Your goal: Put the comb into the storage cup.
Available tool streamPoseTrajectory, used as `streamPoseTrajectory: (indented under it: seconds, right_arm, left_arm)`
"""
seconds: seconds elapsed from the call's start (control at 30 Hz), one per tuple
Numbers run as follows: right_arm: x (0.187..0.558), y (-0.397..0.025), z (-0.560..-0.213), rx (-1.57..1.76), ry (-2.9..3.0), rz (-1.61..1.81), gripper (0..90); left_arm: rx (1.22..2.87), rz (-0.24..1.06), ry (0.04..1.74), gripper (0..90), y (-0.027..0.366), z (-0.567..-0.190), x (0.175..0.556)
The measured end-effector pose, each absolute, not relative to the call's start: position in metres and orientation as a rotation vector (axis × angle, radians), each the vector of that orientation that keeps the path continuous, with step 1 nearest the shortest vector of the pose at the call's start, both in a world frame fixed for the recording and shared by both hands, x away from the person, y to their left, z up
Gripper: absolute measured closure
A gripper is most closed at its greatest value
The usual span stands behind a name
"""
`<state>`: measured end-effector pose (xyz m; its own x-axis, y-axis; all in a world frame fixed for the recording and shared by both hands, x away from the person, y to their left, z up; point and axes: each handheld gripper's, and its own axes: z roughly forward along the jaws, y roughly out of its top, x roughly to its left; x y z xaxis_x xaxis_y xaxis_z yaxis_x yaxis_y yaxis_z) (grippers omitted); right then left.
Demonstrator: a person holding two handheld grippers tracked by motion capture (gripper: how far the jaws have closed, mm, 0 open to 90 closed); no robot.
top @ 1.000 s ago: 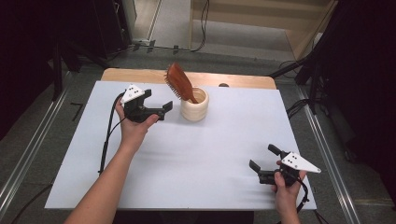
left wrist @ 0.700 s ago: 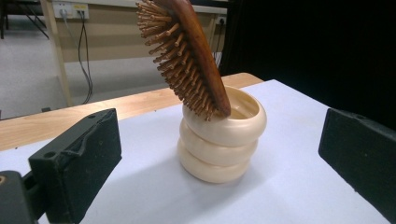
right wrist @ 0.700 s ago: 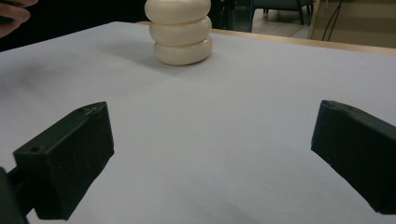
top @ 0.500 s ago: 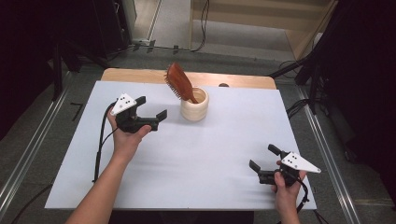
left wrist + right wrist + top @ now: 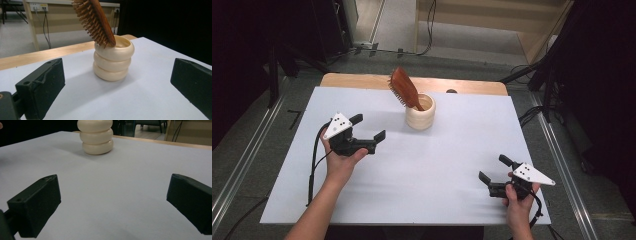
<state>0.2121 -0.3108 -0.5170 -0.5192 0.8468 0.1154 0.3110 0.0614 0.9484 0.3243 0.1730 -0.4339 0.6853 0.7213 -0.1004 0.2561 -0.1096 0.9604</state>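
White desk (image 5: pixel 422 175): hairbrush (image 5: pixel 404 89) leans in cream holder (image 5: pixel 420 113), ahead-right of nearer left tool (image 5: pixel 368 134), released; right tool (image 5: pixel 492 176) released, well apart.

hairbrush (image 5: pixel 100 22): reddish wood, polished, wooden bristles | holder (image 5: pixel 113 61) ahead of left fingers (image 5: pixel 41 87): cream, smooth, satin sheen, ringed | tabletop (image 5: pixel 437 165) under fingers: matt white sheet, bare wood far edge | fingers: matt black plastic, slightly grainy

Wooden hairbrush (image 5: pixel 96 21) tilted in ridged cream holder (image 5: pixel 113 61) — fingers (image 5: pixel 41 86) apart.
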Motion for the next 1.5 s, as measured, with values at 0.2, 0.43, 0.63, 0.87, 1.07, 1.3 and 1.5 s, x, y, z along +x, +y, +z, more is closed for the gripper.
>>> streamPoseTrajectory:
  seconds: [0.2, 0.43, 0.63, 0.87, 1.07, 1.3, 1.5]
  right_arm:
    - [0.212, -0.311, -0.517, 1.149, 1.869, 1.463, 0.0]
    - [0.212, -0.311, -0.517, 1.149, 1.87, 1.462, 0.0]
    - [0.212, -0.311, -0.517, 1.149, 1.87, 1.461, 0.0]
    - [0.212, -0.311, -0.517, 1.15, 1.87, 1.461, 0.0]
    - [0.212, -0.31, -0.517, 1.149, 1.869, 1.458, 0.0]
    - [0.212, -0.31, -0.517, 1.147, 1.868, 1.457, 0.0]
    - [0.212, -0.31, -0.517, 1.147, 1.867, 1.455, 0.0]
  left_arm:
    - [1.668, 0.478, 0.804, 0.0, 0.18, -0.437, 0.313]
    - [1.668, 0.484, 0.795, 0.0, 0.186, -0.439, 0.299]
    - [1.663, 0.492, 0.797, 0.0, 0.193, -0.443, 0.289]
    - [1.651, 0.501, 0.806, 0.0, 0.203, -0.445, 0.277]
    - [1.646, 0.514, 0.806, 0.0, 0.212, -0.445, 0.267]
    - [1.636, 0.53, 0.818, 0.0, 0.226, -0.448, 0.257]
    - [1.638, 0.544, 0.835, 0.0, 0.236, -0.45, 0.25]
